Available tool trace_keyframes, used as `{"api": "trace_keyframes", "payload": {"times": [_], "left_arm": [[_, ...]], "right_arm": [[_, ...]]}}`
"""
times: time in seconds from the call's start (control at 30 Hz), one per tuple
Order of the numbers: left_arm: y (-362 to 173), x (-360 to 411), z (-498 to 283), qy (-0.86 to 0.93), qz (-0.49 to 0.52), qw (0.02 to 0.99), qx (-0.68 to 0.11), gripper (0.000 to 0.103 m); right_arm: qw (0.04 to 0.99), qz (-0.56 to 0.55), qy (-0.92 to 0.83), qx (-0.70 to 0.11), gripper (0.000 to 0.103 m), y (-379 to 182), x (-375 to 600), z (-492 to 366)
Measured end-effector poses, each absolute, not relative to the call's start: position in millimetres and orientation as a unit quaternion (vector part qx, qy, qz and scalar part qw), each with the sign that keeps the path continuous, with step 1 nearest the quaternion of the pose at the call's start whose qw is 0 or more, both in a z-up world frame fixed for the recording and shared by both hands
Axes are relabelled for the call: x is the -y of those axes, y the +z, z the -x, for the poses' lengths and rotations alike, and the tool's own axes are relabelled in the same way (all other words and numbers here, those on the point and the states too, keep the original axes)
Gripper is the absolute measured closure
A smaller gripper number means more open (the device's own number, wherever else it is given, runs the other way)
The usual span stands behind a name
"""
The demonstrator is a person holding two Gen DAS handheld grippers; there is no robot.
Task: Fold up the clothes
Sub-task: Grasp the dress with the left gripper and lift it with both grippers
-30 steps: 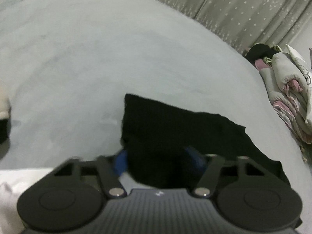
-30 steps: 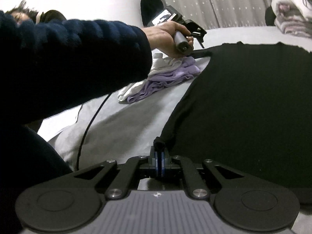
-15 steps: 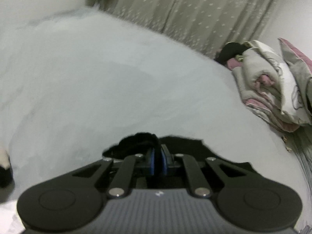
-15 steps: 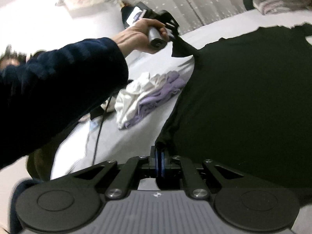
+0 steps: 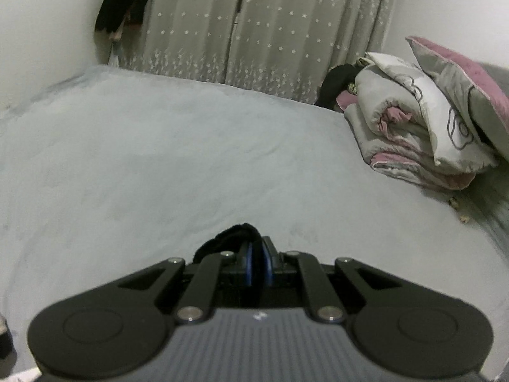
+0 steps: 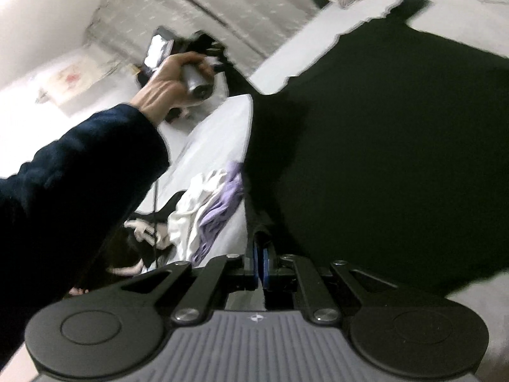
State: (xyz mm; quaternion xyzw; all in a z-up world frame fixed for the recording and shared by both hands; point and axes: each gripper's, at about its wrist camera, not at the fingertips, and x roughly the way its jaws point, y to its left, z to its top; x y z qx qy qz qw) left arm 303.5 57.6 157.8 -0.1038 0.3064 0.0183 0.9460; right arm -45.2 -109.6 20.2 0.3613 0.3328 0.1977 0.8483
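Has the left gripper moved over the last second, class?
Yes. The left gripper, shut on the black garment, has risen and tilted up: the curtain now fills the view's top.

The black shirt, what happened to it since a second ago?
The left gripper, open around the black shirt a second ago, closed on its edge and lifted it up off the grey bed; the hand holding it rose too. The right gripper stayed clamped on its corner throughout. The white and purple clothes stayed in their pile.
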Motion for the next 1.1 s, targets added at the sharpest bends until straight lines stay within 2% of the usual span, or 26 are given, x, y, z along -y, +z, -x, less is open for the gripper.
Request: {"api": "trace_keyframes", "payload": {"times": [0.4,0.67,0.87,1.1], "left_arm": [[139.3,43.8,-335.7,-0.028,0.024,0.950,-0.310,0.096],[129.9,75.6,-346.7,-0.026,0.005,0.952,-0.306,0.096],[109.1,91.9,-357.6,-0.019,-0.029,0.944,-0.327,0.096],[85.4,116.1,-361.0,-0.027,-0.063,0.939,-0.336,0.096]], "right_arm": [[0.817,-0.389,0.153,-0.396,0.096,6.0,126.2,43.2],[0.851,-0.376,0.118,-0.348,0.096,25.9,140.6,55.6],[0.836,-0.382,0.081,-0.386,0.096,9.2,139.7,51.6],[0.837,-0.382,0.072,-0.385,0.096,4.8,137.8,53.1]]}}
